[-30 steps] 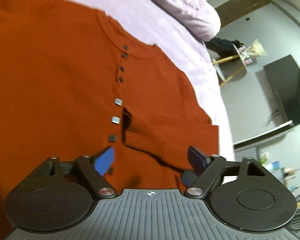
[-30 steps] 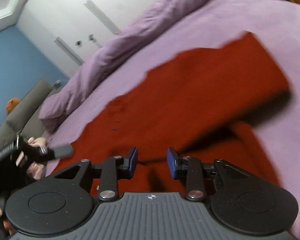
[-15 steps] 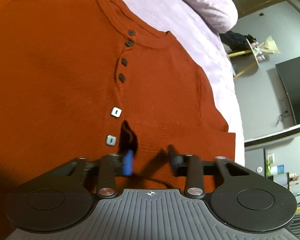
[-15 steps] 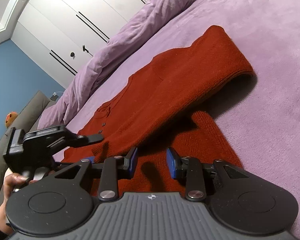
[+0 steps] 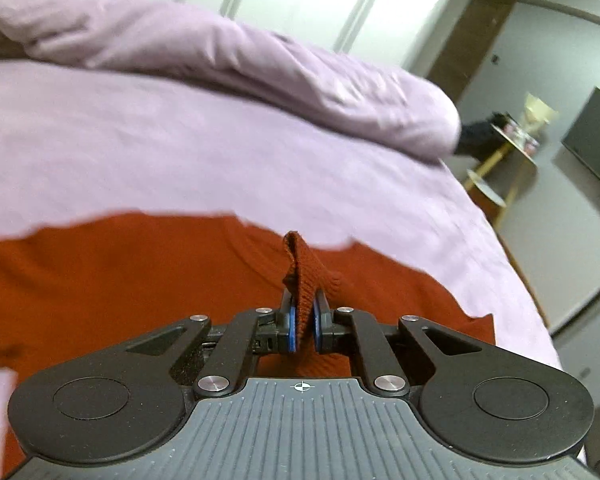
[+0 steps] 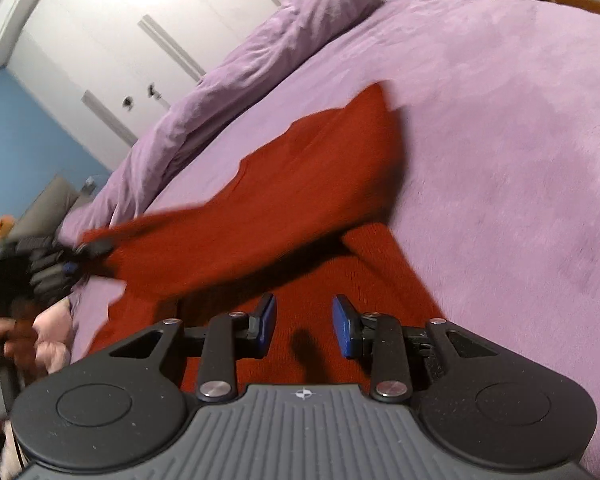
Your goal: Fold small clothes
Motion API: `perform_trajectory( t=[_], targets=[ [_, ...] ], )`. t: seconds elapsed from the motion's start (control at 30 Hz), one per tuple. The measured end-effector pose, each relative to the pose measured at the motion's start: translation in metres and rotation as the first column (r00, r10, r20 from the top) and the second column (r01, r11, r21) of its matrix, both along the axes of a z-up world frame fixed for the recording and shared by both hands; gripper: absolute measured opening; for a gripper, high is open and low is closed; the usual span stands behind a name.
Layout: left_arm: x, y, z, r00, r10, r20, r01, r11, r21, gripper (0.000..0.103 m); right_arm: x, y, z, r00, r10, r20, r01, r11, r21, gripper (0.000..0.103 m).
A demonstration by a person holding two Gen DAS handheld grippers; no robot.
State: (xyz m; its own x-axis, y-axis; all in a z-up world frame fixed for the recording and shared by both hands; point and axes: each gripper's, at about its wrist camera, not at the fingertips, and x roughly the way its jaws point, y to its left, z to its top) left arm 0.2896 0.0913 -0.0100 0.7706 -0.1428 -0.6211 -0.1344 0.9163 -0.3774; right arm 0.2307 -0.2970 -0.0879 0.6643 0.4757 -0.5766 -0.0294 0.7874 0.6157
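Note:
A rust-red knit sweater (image 5: pixel 120 276) lies on the lilac bed (image 5: pixel 180 152). My left gripper (image 5: pixel 303 322) is shut on the sweater's ribbed cuff (image 5: pixel 302 268), which sticks up between its blue pads. In the right wrist view the sweater (image 6: pixel 284 200) has its sleeve lifted and stretched toward the left gripper (image 6: pixel 70 266) at the far left, a dark shadow beneath it. My right gripper (image 6: pixel 304 326) hovers just above the lower part of the sweater, jaws apart with nothing between them.
A rolled lilac duvet (image 5: pixel 240 60) runs along the far side of the bed, white wardrobe doors (image 6: pixel 112 52) behind it. A small round side table (image 5: pixel 516 140) and a dark screen (image 5: pixel 596 140) stand beyond the bed's right edge. A hand (image 6: pixel 8 340) holds the left gripper.
My left gripper closed on the sleeve cuff, then rose and tipped up, lifting the sleeve off the sweater. The right gripper kept its opening and hardly moved.

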Motion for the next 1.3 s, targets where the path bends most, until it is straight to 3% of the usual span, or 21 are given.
perform_trajectory(
  t=[0.1, 0.17, 0.27, 0.43, 0.47, 0.53, 0.63, 0.73, 0.8, 0.93, 1.03, 1.1, 1.23, 1.3],
  targets=[
    [-0.006, 0.015, 0.002, 0.999, 0.034, -0.004, -0.034, 0.999, -0.018, 0.01, 0.014, -0.003, 0.003, 0.999, -0.029, -0.017, 0.03, 0.997, 0.066, 0.033],
    [-0.011, 0.023, 0.002, 0.999, 0.042, 0.0, -0.042, 0.999, -0.019, 0.01, 0.023, -0.002, 0.01, 0.999, -0.034, -0.019, 0.035, 0.998, 0.055, 0.033],
    [-0.016, 0.033, 0.002, 0.998, 0.054, 0.013, -0.054, 0.999, 0.001, 0.01, 0.033, 0.002, 0.026, 0.998, -0.05, 0.043, 0.053, 0.997, -0.057, 0.034],
    [-0.012, 0.055, 0.004, 0.994, 0.109, 0.024, -0.11, 0.994, 0.005, 0.01, 0.066, 0.018, 0.037, 0.997, -0.015, 0.076, 0.033, 0.97, -0.24, 0.049],
    [-0.012, 0.057, 0.004, 0.993, 0.114, 0.027, -0.114, 0.993, 0.006, 0.01, 0.076, 0.023, 0.037, 0.998, 0.003, 0.068, 0.016, 0.961, -0.277, 0.056],
    [-0.008, 0.06, 0.003, 0.992, 0.122, 0.029, -0.122, 0.992, 0.02, 0.01, 0.099, 0.033, 0.032, 0.999, 0.02, 0.025, -0.011, 0.939, -0.345, 0.057],
    [-0.01, 0.066, 0.001, 0.992, 0.123, 0.022, -0.124, 0.992, 0.034, 0.01, 0.126, 0.045, 0.019, 0.998, 0.043, -0.044, -0.056, 0.93, -0.364, 0.056],
    [-0.01, 0.074, -0.007, 0.992, 0.126, 0.009, -0.126, 0.991, 0.041, 0.01, 0.141, 0.055, 0.009, 0.997, 0.041, -0.065, -0.064, 0.906, -0.419, 0.044],
    [-0.009, 0.077, -0.013, 0.992, 0.126, -0.001, -0.125, 0.991, 0.042, 0.01, 0.143, 0.064, 0.013, 0.995, 0.094, -0.017, -0.091, 0.886, -0.455, 0.009],
    [-0.004, 0.073, -0.028, 0.994, 0.101, -0.033, -0.099, 0.994, 0.043, 0.01, 0.131, 0.079, 0.027, 0.978, 0.172, 0.115, -0.07, 0.8, -0.596, 0.006],
    [0.006, 0.064, -0.042, 0.994, 0.087, -0.068, -0.08, 0.992, 0.097, 0.01, 0.13, 0.085, 0.02, 0.981, 0.13, 0.141, 0.008, 0.707, -0.707, 0.005],
    [0.013, 0.056, -0.051, 0.992, 0.081, -0.095, -0.065, 0.985, 0.16, 0.01, 0.134, 0.085, 0.009, 0.99, 0.101, 0.1, 0.003, 0.687, -0.726, 0.003],
    [0.018, 0.052, -0.064, 0.988, 0.079, -0.136, -0.047, 0.974, 0.223, 0.011, 0.128, 0.093, 0.005, 0.985, 0.127, 0.117, 0.008, 0.644, -0.765, 0.003],
    [0.016, 0.055, -0.066, 0.981, 0.131, -0.145, -0.09, 0.961, 0.26, 0.018, 0.129, 0.094, 0.01, 0.988, 0.102, 0.119, 0.028, 0.631, -0.776, 0.004]
  ],
)
